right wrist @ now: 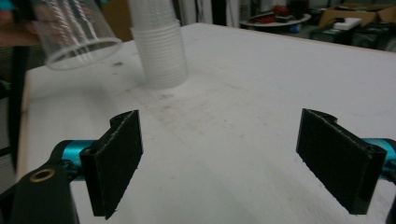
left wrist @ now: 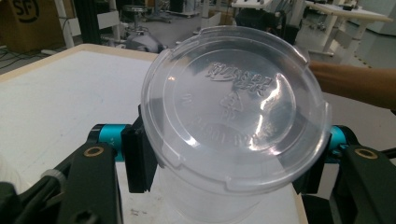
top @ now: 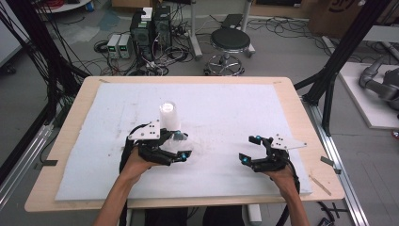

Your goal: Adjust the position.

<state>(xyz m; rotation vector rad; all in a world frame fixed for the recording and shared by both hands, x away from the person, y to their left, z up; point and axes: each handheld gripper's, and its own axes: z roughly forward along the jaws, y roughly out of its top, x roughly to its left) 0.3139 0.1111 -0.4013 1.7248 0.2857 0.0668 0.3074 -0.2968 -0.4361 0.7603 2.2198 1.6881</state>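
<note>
Left claw (top: 180, 145) is clamped on a clear plastic cup (left wrist: 233, 126), pads pressing its sides w/ the cup's flat base turned toward the left gripper view's camera. In the right gripper view that same cup (right wrist: 74, 35) hangs tilted in the air, open rim down and clear of the pad, just left of the white cup stack (right wrist: 156, 44). In the high view the left claw sits just in front of the stack (top: 169, 115), on the person's side, nearly touching its foot; can't tell if it actually touches.

Stack stands upright on the white foam pad (top: 226, 108) covering most of the bench (top: 301, 122), left of centre.

Right claw (top: 249, 149) is well right of the stack, jaws spread wide, nothing btwn them, hovering low over bare pad. Its own view shows both black pads (right wrist: 116, 158) far apart w/ scuffed foam in the gap.

Open room: broad bare pad btwn the two claws, also right of and behind the stack. Right claw is near the pad's front-right corner; wood bench edge shows just beyond.
</note>
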